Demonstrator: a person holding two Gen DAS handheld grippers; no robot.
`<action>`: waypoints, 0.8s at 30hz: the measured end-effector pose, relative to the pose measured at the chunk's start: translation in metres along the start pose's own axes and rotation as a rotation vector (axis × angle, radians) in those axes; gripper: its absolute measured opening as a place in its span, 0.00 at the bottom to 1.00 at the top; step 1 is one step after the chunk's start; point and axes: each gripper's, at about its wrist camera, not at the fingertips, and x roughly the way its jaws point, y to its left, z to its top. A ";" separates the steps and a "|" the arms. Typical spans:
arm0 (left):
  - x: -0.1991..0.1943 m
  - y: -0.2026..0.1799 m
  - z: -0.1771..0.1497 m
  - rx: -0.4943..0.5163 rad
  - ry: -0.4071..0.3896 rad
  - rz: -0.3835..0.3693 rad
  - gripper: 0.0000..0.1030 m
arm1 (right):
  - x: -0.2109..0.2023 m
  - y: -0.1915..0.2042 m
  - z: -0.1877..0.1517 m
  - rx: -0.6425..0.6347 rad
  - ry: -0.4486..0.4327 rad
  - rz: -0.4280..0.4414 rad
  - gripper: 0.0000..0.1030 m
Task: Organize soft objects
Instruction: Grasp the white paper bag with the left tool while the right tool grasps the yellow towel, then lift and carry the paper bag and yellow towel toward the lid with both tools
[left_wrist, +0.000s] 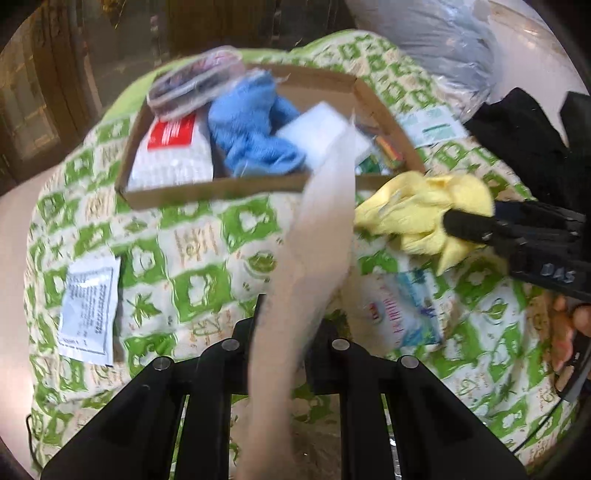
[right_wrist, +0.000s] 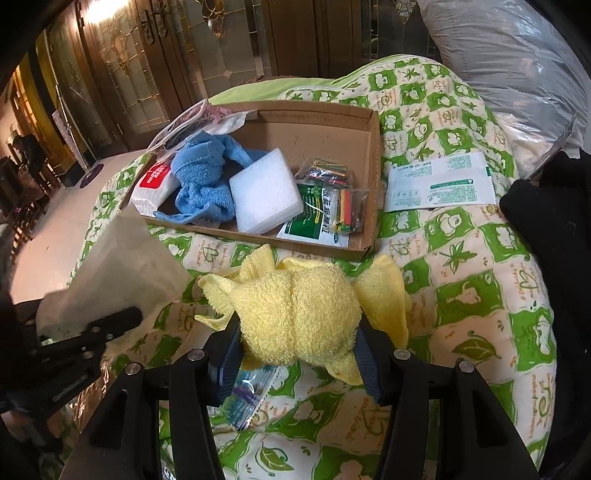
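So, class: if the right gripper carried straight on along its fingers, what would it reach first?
The right gripper, shut on the yellow towel, points at the cardboard box. Its near wall looks first in line, with the white foam block just behind. Depth is unclear; held high enough, it might clear the wall.

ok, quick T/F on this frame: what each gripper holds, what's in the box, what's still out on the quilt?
1. The right gripper is shut on the yellow towel. True.
2. The blue towel lies on the quilt outside the cardboard box. False: it is inside the box.
3. The white foam block is in the box. True.
4. The left gripper is empty. False: it holds a thin white bag.
5. A green-printed white sachet lies on the quilt to the right of the box. True.
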 end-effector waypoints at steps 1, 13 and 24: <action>0.001 0.000 -0.001 -0.004 -0.001 0.000 0.13 | 0.001 0.000 0.000 0.002 0.001 0.000 0.52; -0.038 -0.002 0.005 -0.030 -0.128 0.015 0.13 | -0.002 0.002 0.001 0.006 -0.011 0.000 0.52; -0.060 -0.022 0.013 0.022 -0.198 0.002 0.13 | -0.009 0.007 0.002 0.000 -0.025 0.007 0.52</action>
